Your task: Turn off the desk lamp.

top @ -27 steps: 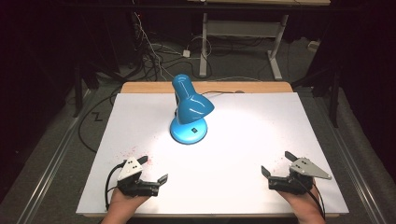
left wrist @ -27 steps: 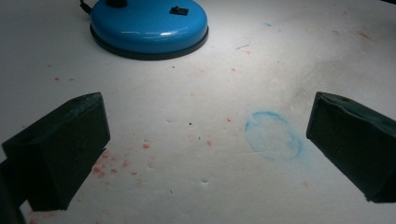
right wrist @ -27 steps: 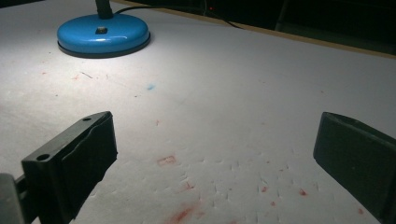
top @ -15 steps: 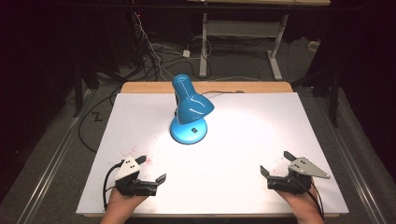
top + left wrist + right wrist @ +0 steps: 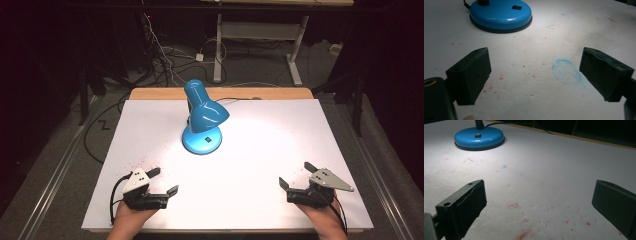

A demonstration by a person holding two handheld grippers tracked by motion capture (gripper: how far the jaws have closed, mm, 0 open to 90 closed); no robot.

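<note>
White-topped table (image 5: 280,150), red-speckled, frame centre; blue desk lamp (image 5: 202,122) standing on it, upper middle, lit.

Left tongs (image 5: 164,181) shifted slightly toward table's near edge; jaws apart.

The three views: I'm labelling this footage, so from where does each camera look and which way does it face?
High view: above the near edge, facing forward and down on the white table; shows forearms, left gripper, right gripper.
Left gripper view: rides low, faces the blue lamp between open jaws.
Right gripper view: likewise, lamp farther off.
All share the lamp.
</note>
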